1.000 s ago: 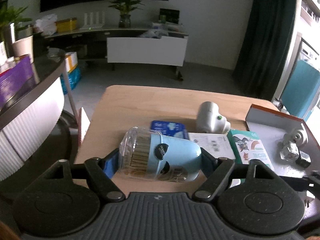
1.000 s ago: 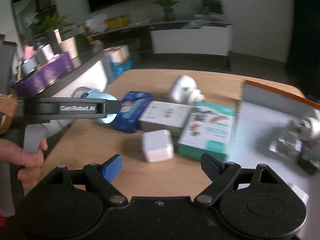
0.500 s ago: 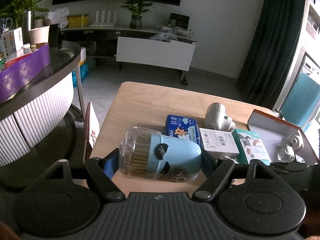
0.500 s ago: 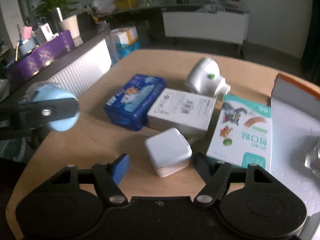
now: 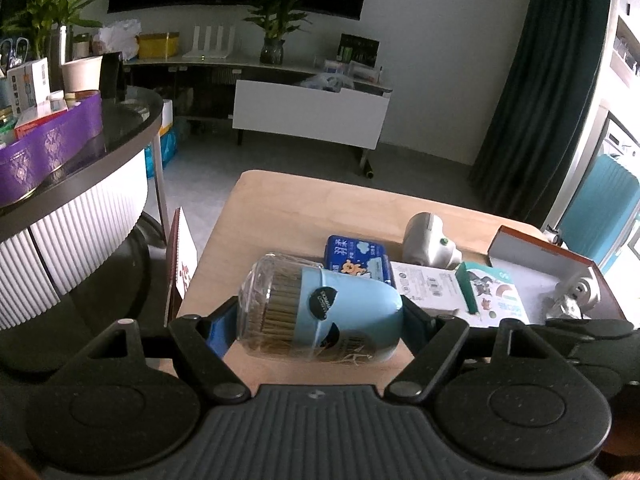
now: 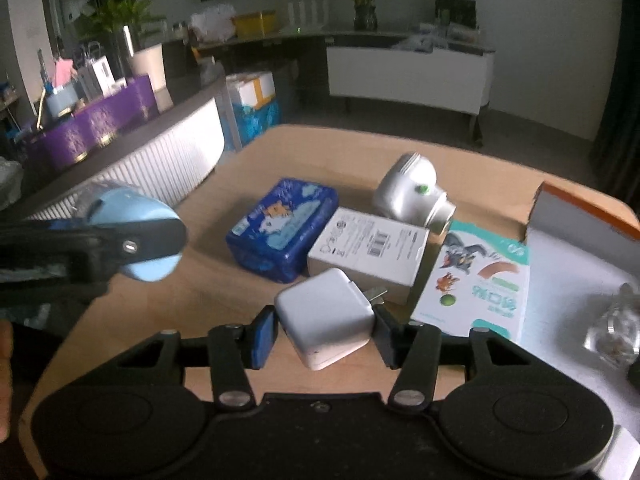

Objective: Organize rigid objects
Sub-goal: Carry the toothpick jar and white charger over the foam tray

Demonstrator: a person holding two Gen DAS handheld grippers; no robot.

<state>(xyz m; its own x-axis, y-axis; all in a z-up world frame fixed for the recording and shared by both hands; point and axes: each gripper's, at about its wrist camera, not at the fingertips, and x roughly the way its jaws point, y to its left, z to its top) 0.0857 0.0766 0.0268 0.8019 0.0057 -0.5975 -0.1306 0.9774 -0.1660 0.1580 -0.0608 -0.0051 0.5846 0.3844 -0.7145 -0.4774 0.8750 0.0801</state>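
Note:
My left gripper [image 5: 318, 320] is shut on a blue-capped clear toothpick jar [image 5: 320, 312], held on its side above the wooden table [image 5: 288, 208]. The jar also shows at the left of the right wrist view [image 6: 136, 236]. My right gripper [image 6: 325, 330] has its jaws closed in on both sides of a white charger cube [image 6: 325, 318] that rests on the table. Beyond it lie a blue tin [image 6: 282, 228], a white carton [image 6: 370, 248], a silver-white gadget [image 6: 412, 194] and a green cartoon box [image 6: 478, 276].
An open orange-edged box [image 6: 580, 216] with small metal parts [image 6: 612, 328] sits at the right. A round counter [image 5: 80, 184] with purple tins stands left of the table. A red-and-white card [image 5: 182, 256] leans at the table's left edge.
My right gripper has moved forward and down to the white charger cube and its jaws have closed in around it. My left gripper has lifted slightly, still holding the jar.

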